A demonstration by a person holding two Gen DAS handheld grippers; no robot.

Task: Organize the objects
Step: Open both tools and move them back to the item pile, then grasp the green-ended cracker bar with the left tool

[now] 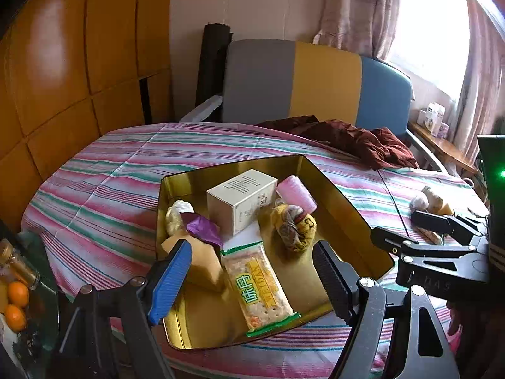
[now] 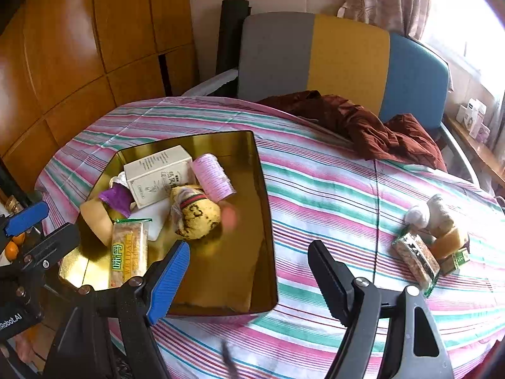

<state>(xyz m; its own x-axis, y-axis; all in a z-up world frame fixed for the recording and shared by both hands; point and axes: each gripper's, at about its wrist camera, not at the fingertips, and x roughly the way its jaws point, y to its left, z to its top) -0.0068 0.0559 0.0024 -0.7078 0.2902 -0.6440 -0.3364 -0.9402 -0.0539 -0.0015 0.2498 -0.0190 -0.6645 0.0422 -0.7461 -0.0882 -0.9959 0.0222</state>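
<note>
Wrist views—angled down, sharing gold tray (image 1: 347,218)

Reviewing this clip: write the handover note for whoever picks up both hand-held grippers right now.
Left hand-held gripper: open, empty, over the gold tin.
Right hand-held gripper: open, empty, at the tin's right wall.
In the tin: white box, pink roll, yellow sock bundle, cracker pack, purple wrapper.
Left: small pile of snacks on the striped cloth, right of the tin.
</note>
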